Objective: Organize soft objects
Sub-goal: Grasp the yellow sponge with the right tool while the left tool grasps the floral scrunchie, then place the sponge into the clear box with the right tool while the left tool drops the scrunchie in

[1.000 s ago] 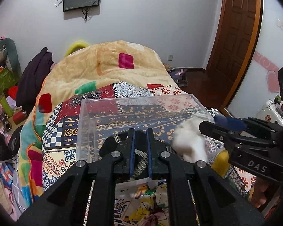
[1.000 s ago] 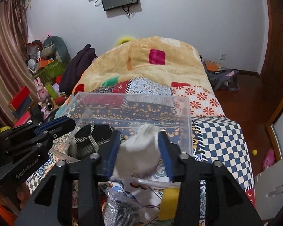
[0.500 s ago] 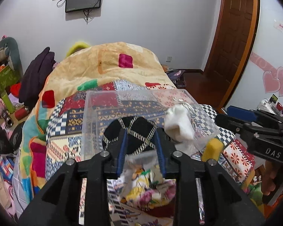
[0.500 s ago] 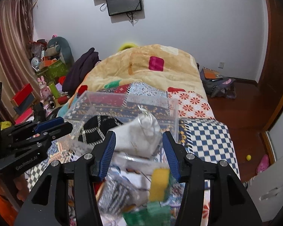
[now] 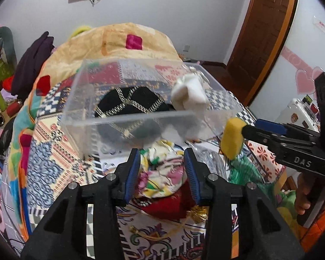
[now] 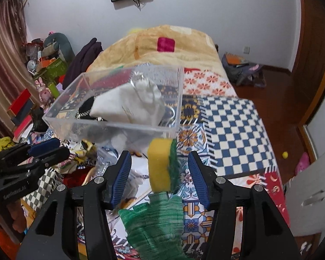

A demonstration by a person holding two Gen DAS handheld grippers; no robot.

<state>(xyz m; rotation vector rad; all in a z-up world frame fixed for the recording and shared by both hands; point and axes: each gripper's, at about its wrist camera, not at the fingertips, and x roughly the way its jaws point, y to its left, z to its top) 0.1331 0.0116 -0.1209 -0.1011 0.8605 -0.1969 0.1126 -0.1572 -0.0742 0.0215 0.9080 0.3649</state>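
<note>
I'm hovering both tongs over the bed (image 6: 231, 117), angling down. Clear bin (image 5: 127, 119) is already holding the black pouch (image 5: 130, 104) and white bundle (image 6: 127, 106). Risk: sponge (image 6: 160, 164) is standing upright, so it's tipping if clipped. Floral cloth (image 5: 160, 173) is bunching loosely under the left tongs (image 5: 162, 173). Both jaws have just been opening; right tongs (image 6: 160, 177) are straddling the sponge, pads not touching.

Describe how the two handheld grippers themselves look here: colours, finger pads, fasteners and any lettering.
Both the left gripper and the right gripper are matte black plastic, with ribbed blue pads inside each finger and silver screw heads. White "DAS" lettering marks the right gripper's side; the left's side lettering is blurred.
</note>
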